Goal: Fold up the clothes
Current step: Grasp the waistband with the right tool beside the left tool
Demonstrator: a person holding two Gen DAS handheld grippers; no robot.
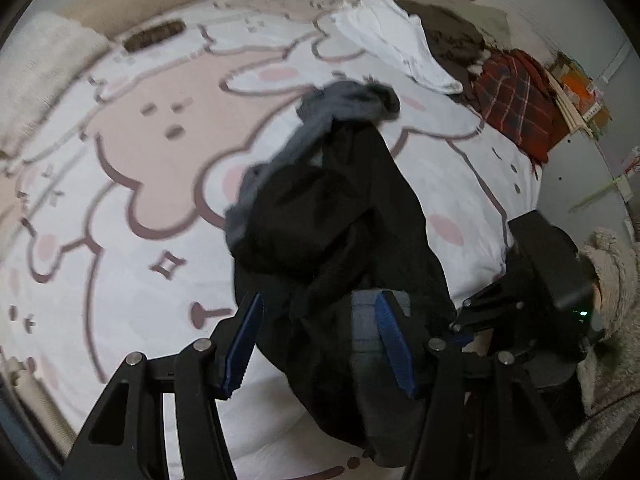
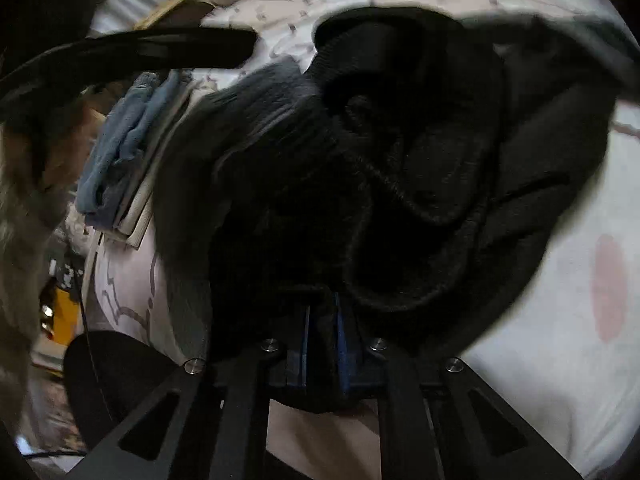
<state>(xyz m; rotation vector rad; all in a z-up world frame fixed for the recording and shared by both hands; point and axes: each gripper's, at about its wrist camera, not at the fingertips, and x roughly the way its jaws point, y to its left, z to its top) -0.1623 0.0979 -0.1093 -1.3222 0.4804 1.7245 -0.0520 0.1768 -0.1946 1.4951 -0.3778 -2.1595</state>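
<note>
Though hidden elsewhere, folded clothes (image 2: 120, 160) nearby

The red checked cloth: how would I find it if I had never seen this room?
Start at the big bed cover printed with pink cartoon rabbits. Follow it to its far right edge, past the folded white garment and a brown pile. The red checked cloth hangs over that edge, the only plaid, brightly coloured fabric there.

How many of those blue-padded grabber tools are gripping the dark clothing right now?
1. The right gripper is clamped on the crumpled black and grey garment; the left gripper stands open around it, pads apart.
</note>
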